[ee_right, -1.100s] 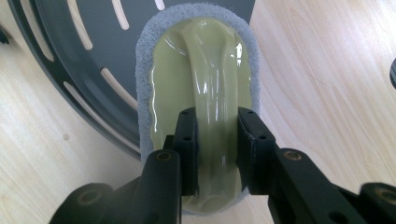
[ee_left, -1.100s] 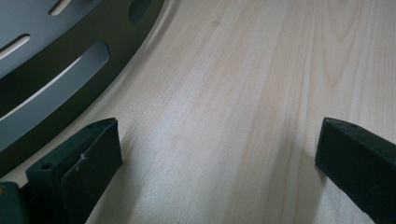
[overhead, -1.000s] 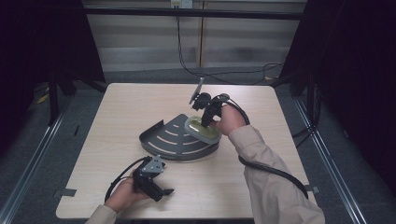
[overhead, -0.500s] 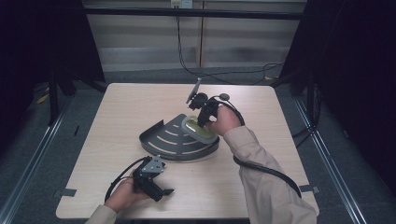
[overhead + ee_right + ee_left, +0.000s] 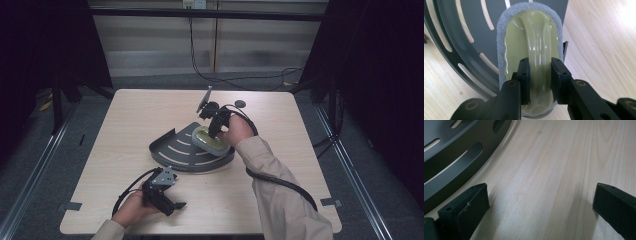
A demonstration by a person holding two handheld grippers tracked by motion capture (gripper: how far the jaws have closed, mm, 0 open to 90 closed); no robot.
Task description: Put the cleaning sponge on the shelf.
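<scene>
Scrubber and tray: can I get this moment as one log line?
right gripper: shut on scrubber handle, on tray | left gripper: open, idle on table | step: scrubbing tray

Right claw (image 5: 540,75) clamped, left claw (image 5: 539,205) agape

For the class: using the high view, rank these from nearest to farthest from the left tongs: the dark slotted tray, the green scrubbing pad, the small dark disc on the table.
From the left tongs:
1. Slotted tray, just beyond them at mid-table.
2. Scrubbing pad, on the tray's far right part, gripped by the right tongs.
3. Dark disc, toward the table's far edge.
</scene>
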